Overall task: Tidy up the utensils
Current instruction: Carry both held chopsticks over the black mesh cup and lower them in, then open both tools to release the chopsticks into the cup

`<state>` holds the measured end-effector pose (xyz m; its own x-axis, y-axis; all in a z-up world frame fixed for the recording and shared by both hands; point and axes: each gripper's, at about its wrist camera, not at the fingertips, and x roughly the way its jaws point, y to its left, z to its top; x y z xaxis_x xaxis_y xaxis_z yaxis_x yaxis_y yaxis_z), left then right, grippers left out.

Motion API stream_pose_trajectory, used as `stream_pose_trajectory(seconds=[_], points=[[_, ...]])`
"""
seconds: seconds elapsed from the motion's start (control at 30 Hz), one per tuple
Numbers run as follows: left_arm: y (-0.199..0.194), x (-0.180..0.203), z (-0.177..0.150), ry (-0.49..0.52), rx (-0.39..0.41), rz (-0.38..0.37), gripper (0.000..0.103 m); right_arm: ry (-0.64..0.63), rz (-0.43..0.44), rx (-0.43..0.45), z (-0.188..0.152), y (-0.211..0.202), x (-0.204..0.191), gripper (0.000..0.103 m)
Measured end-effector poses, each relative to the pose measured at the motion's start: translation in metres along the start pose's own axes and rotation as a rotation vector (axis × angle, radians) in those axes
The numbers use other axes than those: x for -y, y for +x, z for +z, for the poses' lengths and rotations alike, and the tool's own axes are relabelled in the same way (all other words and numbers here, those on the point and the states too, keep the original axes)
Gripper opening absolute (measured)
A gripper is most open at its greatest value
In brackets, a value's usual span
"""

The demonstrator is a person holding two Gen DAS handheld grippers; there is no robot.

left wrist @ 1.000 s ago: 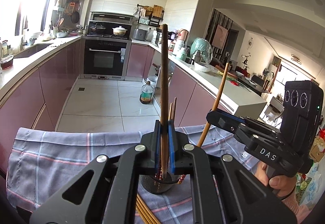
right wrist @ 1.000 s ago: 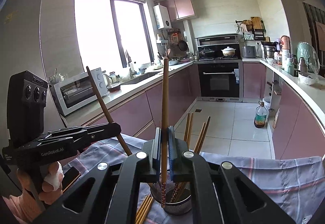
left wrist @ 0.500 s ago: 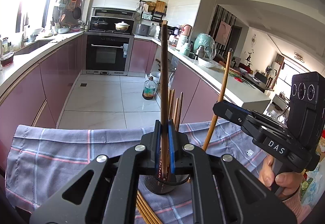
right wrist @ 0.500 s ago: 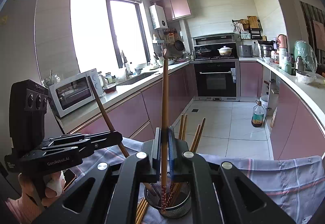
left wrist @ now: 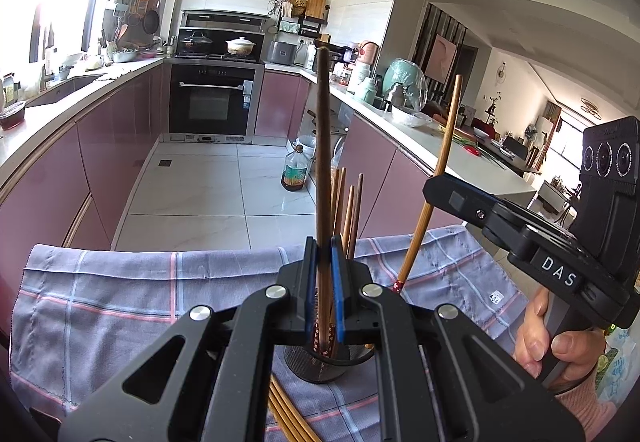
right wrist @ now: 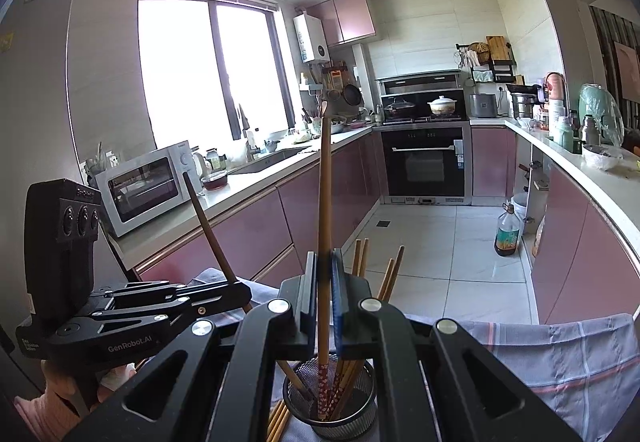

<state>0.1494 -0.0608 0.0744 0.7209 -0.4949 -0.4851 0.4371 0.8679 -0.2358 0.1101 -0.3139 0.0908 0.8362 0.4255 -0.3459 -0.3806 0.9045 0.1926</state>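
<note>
Claws [left wrist: 323, 258] [right wrist: 323, 270] upright-clamping chopsticks [left wrist: 322, 161] [right wrist: 325, 201], angled downward

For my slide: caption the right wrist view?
Right tongs lower a chopstick into the mesh cup; left tongs hold another.

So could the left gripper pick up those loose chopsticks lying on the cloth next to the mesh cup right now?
Probably not yet. The left gripper is shut on a dark chopstick whose tip is in the mesh cup, so its jaws are occupied. The loose chopsticks lie flat on the cloth, nothing covering them.
</note>
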Motion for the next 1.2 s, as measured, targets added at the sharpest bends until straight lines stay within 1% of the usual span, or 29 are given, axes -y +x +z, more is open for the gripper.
stream_pose_trajectory(seconds=[0.2, 0.37, 0.63, 0.73, 0.97, 1.2], points=[[0.007, -0.004, 0.002, -0.001, -0.011, 0.003, 0.008, 0.007, -0.004, -0.002, 0.000, 0.004, 0.002, 0.005], [0.010, -0.007, 0.002, -0.005, -0.022, 0.003, 0.008, -0.001, -0.009, -0.020, 0.000, 0.011, 0.001, 0.005], [0.020, -0.010, 0.000, 0.001, -0.048, 0.009, 0.008, -0.010, -0.012, -0.076, -0.010, 0.028, -0.002, 0.005], [0.024, -0.011, -0.001, 0.012, -0.059, 0.023, 0.008, -0.012, -0.012, -0.100, -0.014, 0.035, -0.003, 0.005], [0.035, -0.015, -0.006, 0.016, -0.086, 0.029, 0.008, -0.006, -0.013, -0.145, -0.026, 0.045, 0.002, 0.005], [0.048, -0.020, -0.013, 0.015, -0.118, 0.039, 0.008, 0.006, -0.018, -0.177, -0.031, 0.055, 0.007, 0.005]])
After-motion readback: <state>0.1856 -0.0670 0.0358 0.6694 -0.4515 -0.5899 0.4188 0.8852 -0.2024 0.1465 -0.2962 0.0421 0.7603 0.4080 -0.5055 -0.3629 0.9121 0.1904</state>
